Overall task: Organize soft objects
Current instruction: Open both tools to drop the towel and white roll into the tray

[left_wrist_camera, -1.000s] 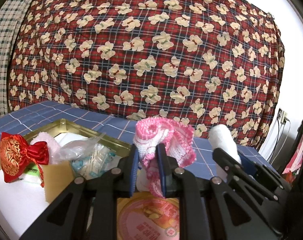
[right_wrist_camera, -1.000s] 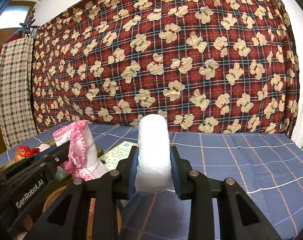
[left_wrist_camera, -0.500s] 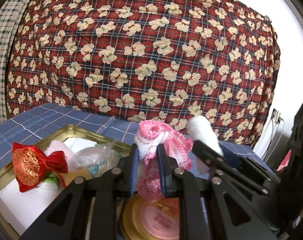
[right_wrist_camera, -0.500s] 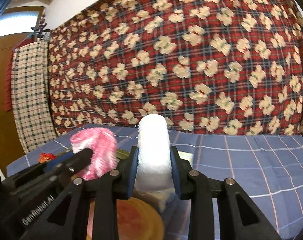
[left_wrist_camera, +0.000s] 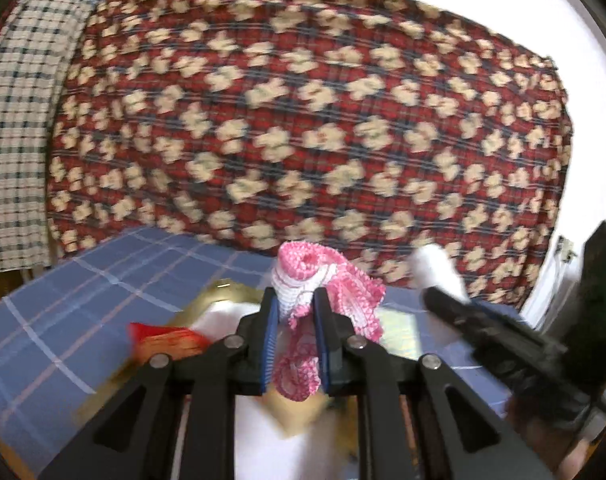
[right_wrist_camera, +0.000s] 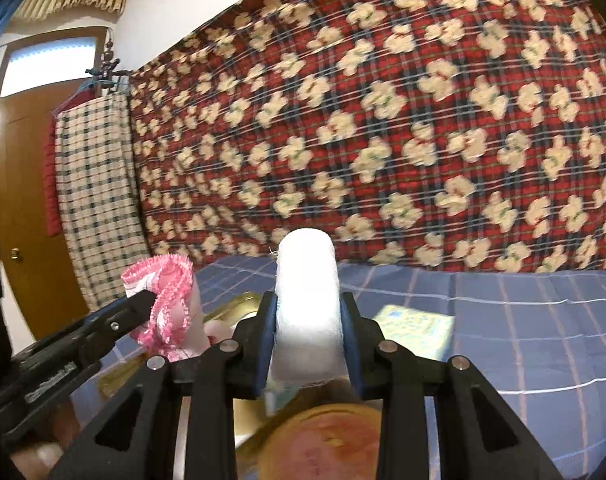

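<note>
My left gripper (left_wrist_camera: pixel 295 300) is shut on a pink and white crocheted cloth (left_wrist_camera: pixel 323 276), which bunches above and hangs below the jaws. It also shows in the right wrist view (right_wrist_camera: pixel 163 304). My right gripper (right_wrist_camera: pixel 306 300) is shut on a white roll of gauze-like cloth (right_wrist_camera: pixel 306 308) held upright; its top shows in the left wrist view (left_wrist_camera: pixel 435 268). Both are held above a gold tin (left_wrist_camera: pixel 219 296) on the blue checked tablecloth (right_wrist_camera: pixel 523 320).
The tin holds a red and gold ornament (left_wrist_camera: pixel 159 336) and white padding. A round pink-topped lid (right_wrist_camera: pixel 327 440) lies below the right gripper. A pale patterned packet (right_wrist_camera: pixel 415 330) lies on the cloth. A red teddy-bear blanket (left_wrist_camera: pixel 303 120) hangs behind, a checked towel (right_wrist_camera: pixel 95 200) at left.
Both grippers have risen and tilted upward with their loads still gripped; the tin and its contents have dropped lower in view and more of the wall and door shows.
</note>
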`<state>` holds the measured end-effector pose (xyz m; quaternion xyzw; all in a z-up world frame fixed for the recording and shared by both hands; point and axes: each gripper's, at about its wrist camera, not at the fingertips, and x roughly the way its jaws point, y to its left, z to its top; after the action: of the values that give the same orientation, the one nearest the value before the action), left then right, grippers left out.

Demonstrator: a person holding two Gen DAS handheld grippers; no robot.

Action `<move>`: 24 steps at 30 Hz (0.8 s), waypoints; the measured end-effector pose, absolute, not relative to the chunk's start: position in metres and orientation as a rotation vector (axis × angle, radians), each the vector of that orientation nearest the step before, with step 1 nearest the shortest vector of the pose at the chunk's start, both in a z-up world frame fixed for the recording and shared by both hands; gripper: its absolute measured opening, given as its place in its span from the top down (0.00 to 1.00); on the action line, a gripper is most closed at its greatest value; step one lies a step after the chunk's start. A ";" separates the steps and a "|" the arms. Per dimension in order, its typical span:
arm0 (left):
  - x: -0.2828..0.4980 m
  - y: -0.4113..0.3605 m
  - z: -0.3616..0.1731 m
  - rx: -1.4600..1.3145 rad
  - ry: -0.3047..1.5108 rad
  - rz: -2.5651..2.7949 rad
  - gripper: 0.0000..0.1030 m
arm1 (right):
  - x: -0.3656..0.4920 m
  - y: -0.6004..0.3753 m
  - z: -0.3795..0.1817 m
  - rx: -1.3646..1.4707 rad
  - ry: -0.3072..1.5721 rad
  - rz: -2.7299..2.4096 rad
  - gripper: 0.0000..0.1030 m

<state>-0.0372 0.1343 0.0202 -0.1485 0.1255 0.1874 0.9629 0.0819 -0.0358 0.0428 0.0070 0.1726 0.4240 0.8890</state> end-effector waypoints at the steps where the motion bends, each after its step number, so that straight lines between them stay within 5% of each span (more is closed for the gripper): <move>1: -0.042 0.143 0.017 -0.305 0.265 0.397 0.85 | 0.078 -0.031 0.043 0.013 0.367 0.897 0.68; 13: -0.064 0.176 -0.022 -0.299 0.399 0.449 0.83 | 0.028 0.043 0.009 -0.178 0.476 1.044 0.67; 18: -0.068 0.175 -0.022 -0.273 0.401 0.461 0.60 | 0.023 0.048 0.001 -0.197 0.490 1.073 0.38; 24: -0.079 0.180 -0.023 -0.277 0.385 0.511 0.27 | 0.011 0.043 0.003 -0.205 0.462 1.067 0.31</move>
<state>-0.0785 0.1798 -0.0235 -0.1356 0.1888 0.2503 0.9398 0.0115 0.0432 0.0030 -0.0967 0.2178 0.5029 0.8309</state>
